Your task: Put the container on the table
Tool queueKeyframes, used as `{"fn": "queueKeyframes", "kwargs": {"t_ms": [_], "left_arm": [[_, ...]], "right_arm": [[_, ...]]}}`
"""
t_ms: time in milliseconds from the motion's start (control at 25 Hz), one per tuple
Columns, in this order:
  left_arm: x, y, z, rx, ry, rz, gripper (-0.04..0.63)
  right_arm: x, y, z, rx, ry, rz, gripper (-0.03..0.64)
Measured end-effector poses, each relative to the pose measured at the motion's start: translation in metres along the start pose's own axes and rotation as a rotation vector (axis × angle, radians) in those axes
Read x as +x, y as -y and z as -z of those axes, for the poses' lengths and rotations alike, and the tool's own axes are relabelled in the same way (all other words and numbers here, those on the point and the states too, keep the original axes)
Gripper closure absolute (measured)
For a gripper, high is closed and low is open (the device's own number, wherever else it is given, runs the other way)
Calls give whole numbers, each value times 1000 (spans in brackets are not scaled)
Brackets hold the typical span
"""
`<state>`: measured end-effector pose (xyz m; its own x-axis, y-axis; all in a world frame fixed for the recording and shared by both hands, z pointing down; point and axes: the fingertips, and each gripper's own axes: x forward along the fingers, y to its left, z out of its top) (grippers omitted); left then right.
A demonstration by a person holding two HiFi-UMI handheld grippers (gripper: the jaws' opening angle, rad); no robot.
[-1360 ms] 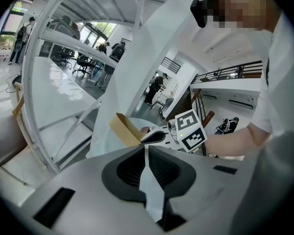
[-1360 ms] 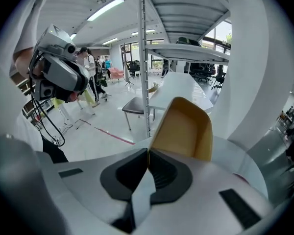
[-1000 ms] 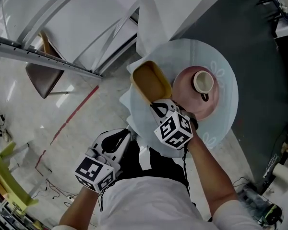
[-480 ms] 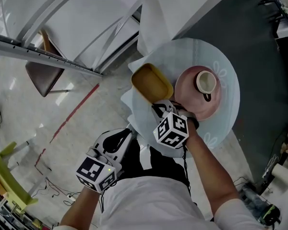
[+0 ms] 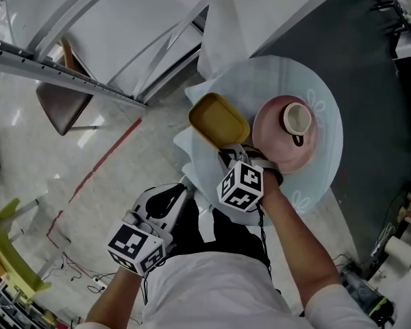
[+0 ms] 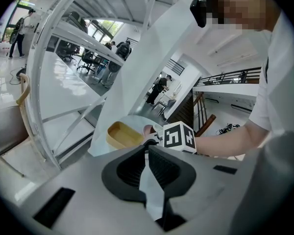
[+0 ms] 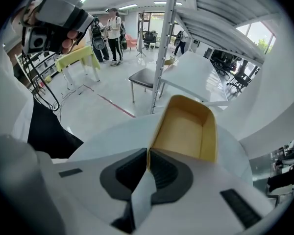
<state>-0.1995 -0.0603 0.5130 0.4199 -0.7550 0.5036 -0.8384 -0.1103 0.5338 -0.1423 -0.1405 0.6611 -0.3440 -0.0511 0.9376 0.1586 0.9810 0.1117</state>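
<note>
A yellow rectangular container (image 5: 218, 120) hangs over the left part of the round glass table (image 5: 322, 173). My right gripper (image 5: 230, 153) is shut on the container's near wall. In the right gripper view the container (image 7: 188, 129) stands just past the jaws, with its wall pinched between them at the right gripper (image 7: 148, 156). My left gripper (image 5: 166, 199) hangs low by the person's body, jaws shut with nothing between them. The left gripper view shows the left gripper (image 6: 146, 153), the container (image 6: 122, 135) and the right gripper's marker cube (image 6: 179, 137) beyond it.
A pink bowl (image 5: 277, 149) with a white cup (image 5: 296, 119) in it sits on the table right of the container. A brown chair (image 5: 60, 105) and a white metal frame (image 5: 68, 74) stand to the left. A large white sheet (image 5: 253, 12) lies behind the table.
The right gripper and the container have shifted slightly right and towards the table's middle. The left gripper has stayed in place.
</note>
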Motion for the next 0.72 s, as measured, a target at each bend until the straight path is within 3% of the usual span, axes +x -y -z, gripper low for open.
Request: {"fn": "queueKeyframes", "kwargs": {"t_ms": [360, 480, 720], "left_arm": [[-2, 6, -9, 26, 8, 9, 554], [-3, 9, -13, 40, 10, 10, 554], [1, 25, -26, 85, 27, 27, 554]], "right_arm": [[-7, -1, -4, 36, 17, -9, 560], [-16, 2, -7, 64, 41, -3, 519], [-45, 11, -9, 126, 108, 28, 518]]}}
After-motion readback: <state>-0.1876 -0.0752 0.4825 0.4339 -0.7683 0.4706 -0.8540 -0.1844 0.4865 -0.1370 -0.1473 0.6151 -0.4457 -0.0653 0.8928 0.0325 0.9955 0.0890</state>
